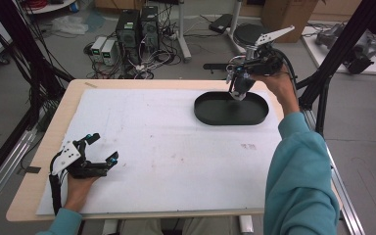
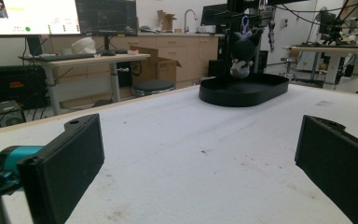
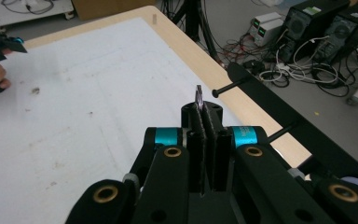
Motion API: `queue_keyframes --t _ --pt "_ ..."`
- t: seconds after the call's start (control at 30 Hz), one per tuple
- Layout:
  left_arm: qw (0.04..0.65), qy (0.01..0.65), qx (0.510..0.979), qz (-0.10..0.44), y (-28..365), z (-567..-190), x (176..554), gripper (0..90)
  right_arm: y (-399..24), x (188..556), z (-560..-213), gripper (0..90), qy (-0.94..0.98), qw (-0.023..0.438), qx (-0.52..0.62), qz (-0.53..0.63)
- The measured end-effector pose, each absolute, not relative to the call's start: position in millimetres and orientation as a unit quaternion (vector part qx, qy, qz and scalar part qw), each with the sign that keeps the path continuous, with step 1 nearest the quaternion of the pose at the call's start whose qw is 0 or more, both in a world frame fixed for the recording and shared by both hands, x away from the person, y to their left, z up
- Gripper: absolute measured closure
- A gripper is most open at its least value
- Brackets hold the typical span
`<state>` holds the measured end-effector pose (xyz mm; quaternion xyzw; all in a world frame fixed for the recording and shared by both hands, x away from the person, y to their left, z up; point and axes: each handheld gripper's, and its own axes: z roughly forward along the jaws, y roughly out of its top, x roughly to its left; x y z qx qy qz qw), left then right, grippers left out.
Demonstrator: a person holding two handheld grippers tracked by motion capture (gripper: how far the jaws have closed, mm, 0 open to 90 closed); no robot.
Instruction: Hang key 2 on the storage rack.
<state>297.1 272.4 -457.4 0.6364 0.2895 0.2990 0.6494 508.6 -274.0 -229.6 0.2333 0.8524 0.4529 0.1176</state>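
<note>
A small black and white plush toy [image 1: 239, 89] hangs by its ring over the black oval tray [image 1: 210, 113] at the far right of the table. My right gripper [image 1: 236, 73] is shut on that ring, and the metal ring [image 3: 198, 95] pokes out between the closed jaws of the right gripper [image 3: 204, 111]. In the left gripper view the plush toy [image 2: 240, 52] dangles just above the tray [image 2: 223, 97]. My left gripper [image 1: 103, 147] rests low near the table's front left, open and holding nothing. Only white table surface lies between the wide-apart jaws of the left gripper [image 2: 198, 158].
A white sheet [image 1: 166, 147] covers most of the wooden table [image 1: 54, 127]. Computer towers [image 1: 137, 27] and cables sit on the floor beyond the far edge. A black stool [image 1: 247, 33] and black frame posts [image 1: 333, 54] stand behind and right of the tray.
</note>
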Motion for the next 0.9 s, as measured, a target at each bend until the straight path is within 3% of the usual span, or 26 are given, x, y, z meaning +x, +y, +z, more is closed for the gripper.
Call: queue_keyframes --t 0.9 --pt "0.649 0.288 0.637 0.3 272 -457 297 1.7 -276 541 -259 89.0 0.869 0.121 0.272 0.396"
